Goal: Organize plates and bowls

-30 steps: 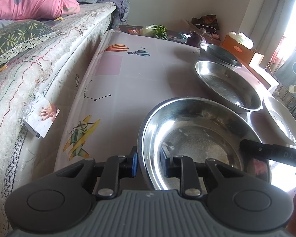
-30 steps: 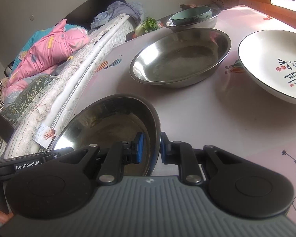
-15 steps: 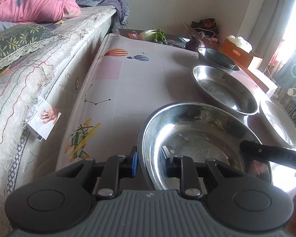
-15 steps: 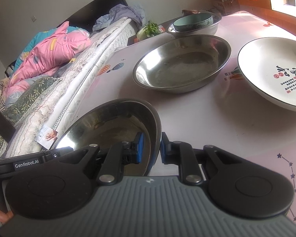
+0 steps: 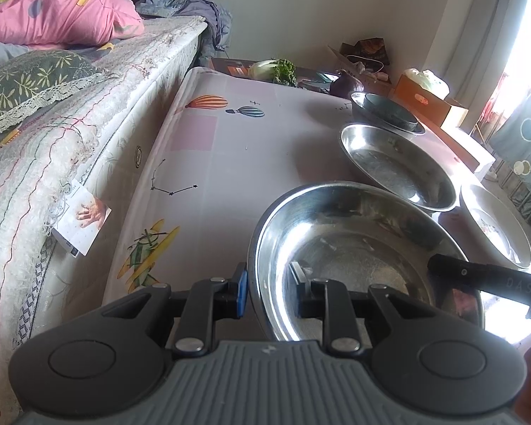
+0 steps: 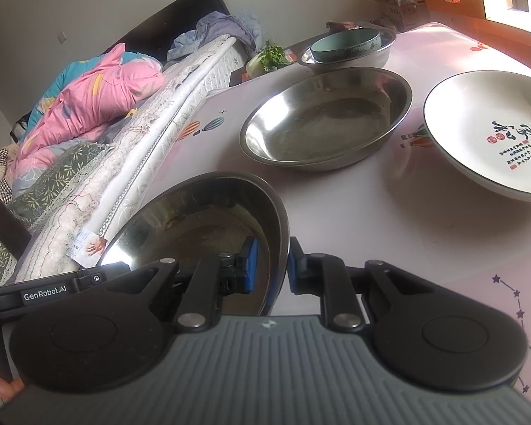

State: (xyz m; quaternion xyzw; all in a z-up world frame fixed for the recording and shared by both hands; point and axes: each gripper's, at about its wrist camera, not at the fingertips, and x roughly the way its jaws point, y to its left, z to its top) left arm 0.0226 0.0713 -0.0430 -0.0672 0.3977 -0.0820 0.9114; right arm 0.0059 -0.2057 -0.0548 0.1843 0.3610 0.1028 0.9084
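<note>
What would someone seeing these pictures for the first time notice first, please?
Probably the big steel bowl in the foreground, pinched at opposite rims by the left gripper and the right gripper. Behind it on the pink patterned table sits a second steel bowl, with a white plate bearing black writing beside it. A bed with a bright pink quilt runs along the table's far edge.

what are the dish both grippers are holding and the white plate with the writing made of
The held basin looks like stainless steel, polished: its silvery wall mirrors the room and the gripper fingers. The white plate looks like glazed ceramic or porcelain, though melamine can't be ruled out: an opaque glossy white surface with printed black and red characters.
</note>
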